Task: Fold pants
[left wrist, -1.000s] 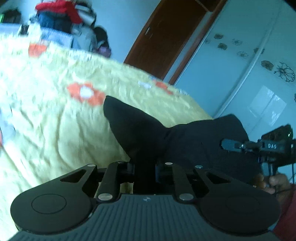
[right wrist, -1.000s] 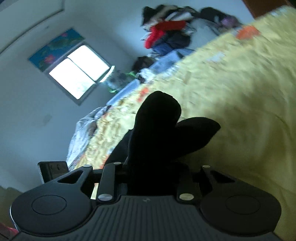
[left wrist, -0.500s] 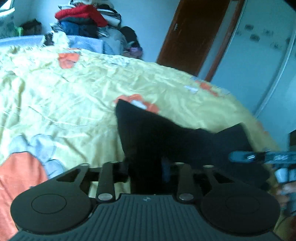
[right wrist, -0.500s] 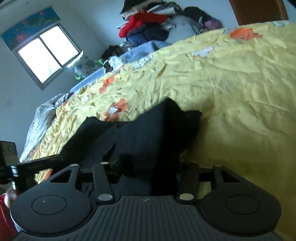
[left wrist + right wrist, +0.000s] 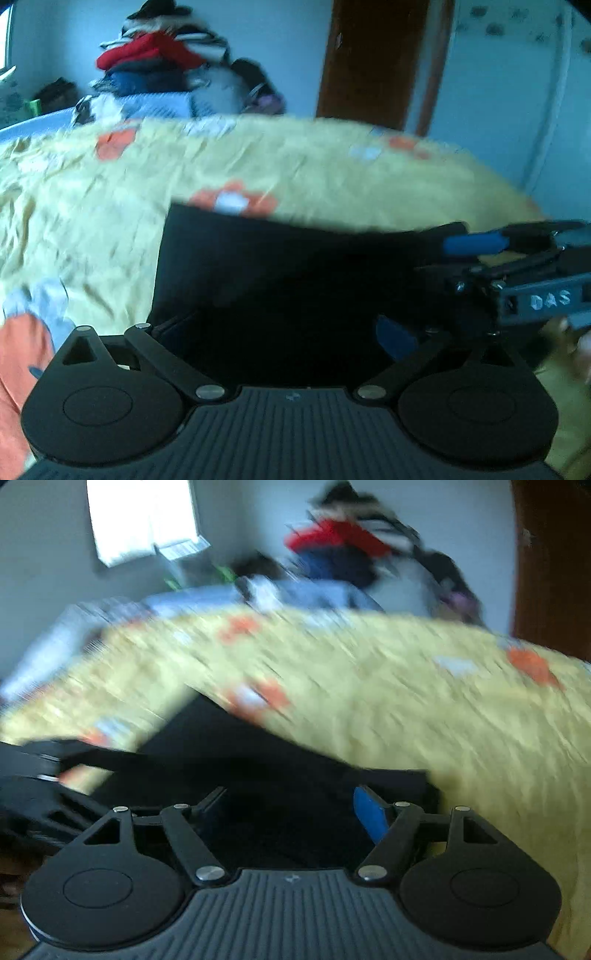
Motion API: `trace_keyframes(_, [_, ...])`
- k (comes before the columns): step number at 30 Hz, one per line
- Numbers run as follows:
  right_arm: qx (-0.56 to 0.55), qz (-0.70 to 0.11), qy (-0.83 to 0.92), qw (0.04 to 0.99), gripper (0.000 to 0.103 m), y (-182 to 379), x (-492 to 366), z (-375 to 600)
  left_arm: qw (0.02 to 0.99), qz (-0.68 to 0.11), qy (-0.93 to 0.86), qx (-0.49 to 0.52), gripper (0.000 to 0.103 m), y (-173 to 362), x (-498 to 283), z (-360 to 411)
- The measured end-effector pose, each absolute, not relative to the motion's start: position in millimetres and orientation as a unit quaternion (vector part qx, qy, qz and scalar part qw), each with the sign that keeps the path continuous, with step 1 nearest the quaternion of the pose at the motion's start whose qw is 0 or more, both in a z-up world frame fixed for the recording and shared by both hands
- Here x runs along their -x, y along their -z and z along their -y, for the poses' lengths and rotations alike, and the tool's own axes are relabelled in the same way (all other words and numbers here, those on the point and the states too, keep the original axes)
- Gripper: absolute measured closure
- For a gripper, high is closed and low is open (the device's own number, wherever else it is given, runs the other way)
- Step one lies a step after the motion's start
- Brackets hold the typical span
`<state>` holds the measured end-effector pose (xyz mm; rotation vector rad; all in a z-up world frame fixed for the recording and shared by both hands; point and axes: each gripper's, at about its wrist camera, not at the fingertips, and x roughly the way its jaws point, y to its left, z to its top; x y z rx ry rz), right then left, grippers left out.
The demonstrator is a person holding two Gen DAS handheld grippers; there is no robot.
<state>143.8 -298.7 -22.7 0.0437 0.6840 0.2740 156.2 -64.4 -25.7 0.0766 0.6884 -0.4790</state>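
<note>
A crumpled yellow bedspread (image 5: 110, 206) with orange flowers is seen. Black pants (image 5: 280, 273), a matte flat slab, lie on it, no longer bunched up as before. Left gripper (image 5: 273, 332) and right gripper (image 5: 291, 805) jaws have just been opening; both stand spread, cloth beneath, unpinched.

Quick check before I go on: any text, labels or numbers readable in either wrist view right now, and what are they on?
"DAS": pale letters on the dark body of the right gripper, seen at the right edge of the left wrist view.
A small pale mark on the ribbed housing at the bottom of each wrist view: too small to read.
Nothing readable on the pants or the yellow bedspread.
</note>
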Motion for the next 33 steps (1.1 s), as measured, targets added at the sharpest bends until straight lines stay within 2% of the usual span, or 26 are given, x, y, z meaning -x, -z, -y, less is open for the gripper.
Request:
trace_keyframes(3, [-0.034,-0.326,-0.1,0.939,0.029,23,-131,306,0.926,-0.303,0.221,-0.052,0.0,25,-142,65])
trace_keyframes(5, [-0.003,-0.309,-0.075,0.948,0.028,11,-108,300,0.93,-0.296,0.211,-0.061,0.0,24,-135,63])
trace_keyframes(8, [0.033,-0.273,-0.079,0.958,0.012,-1,-76,283,0.937,-0.291,0.187,-0.057,0.0,25,-127,63])
trace_keyframes(10, [0.058,-0.27,-0.09,0.957,0.011,1,-70,274,0.939,-0.289,0.175,-0.06,0.0,26,-125,66])
trace_keyframes(13, [0.109,-0.306,-0.062,0.944,0.011,21,-81,262,0.943,-0.279,0.167,-0.068,0.0,28,-123,69])
trace_keyframes(14, [0.1,-0.308,-0.053,0.945,0.0,30,-83,268,0.943,-0.278,0.166,-0.072,0.0,28,-122,71])
trace_keyframes(17, [0.01,-0.32,-0.055,0.946,0.0,36,-87,294,0.945,-0.273,0.165,-0.076,0.0,30,-119,71])
trace_keyframes(20, [-0.021,-0.319,-0.054,0.946,0.0,41,-84,298,0.944,-0.275,0.166,-0.074,0.0,31,-119,72])
trace_keyframes(29, [-0.007,-0.303,-0.027,0.953,0.0,42,-77,287,0.944,-0.275,0.165,-0.074,0.0,31,-118,73])
trace_keyframes(33, [0.05,-0.261,0.023,0.964,0.0,31,-59,273,0.944,-0.277,0.165,-0.072,0.0,31,-118,72])
